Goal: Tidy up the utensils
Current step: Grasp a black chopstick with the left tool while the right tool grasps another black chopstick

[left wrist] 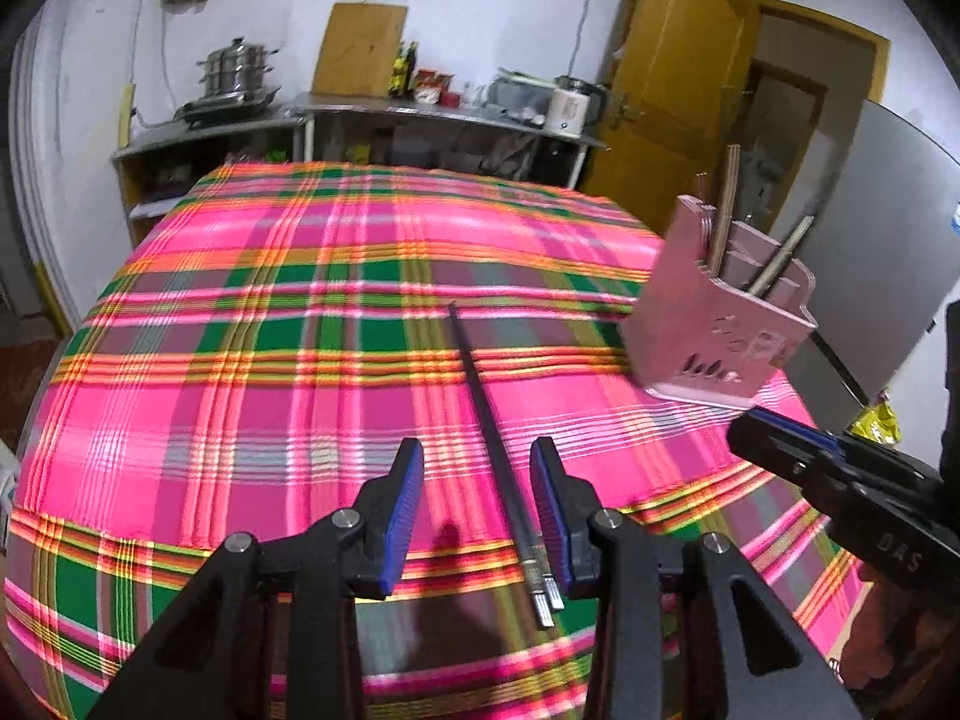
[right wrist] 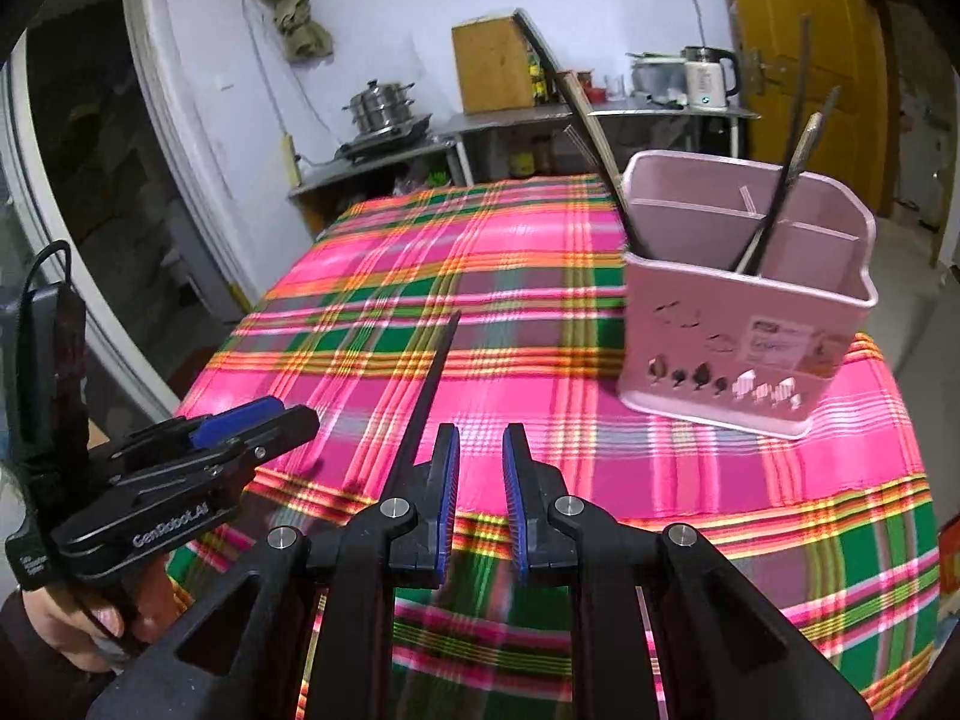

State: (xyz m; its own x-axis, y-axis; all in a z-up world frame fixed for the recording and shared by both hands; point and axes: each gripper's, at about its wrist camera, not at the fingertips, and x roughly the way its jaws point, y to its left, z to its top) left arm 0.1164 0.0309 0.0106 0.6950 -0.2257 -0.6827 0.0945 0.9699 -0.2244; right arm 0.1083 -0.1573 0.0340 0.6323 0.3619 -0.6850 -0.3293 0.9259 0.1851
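Observation:
A pair of black chopsticks with silver ends lies on the plaid tablecloth, running between the fingers of my open left gripper. The chopsticks also show in the right wrist view, just left of my open, empty right gripper. A pink utensil holder with compartments stands at the right of the table and holds several chopsticks and utensils. It also shows in the left wrist view. The right gripper shows at the right edge of the left wrist view, and the left gripper at the left of the right wrist view.
A metal counter along the back wall carries a steamer pot, a wooden cutting board, bottles and a kettle. A yellow door stands open at the back right. A grey fridge is beside the table.

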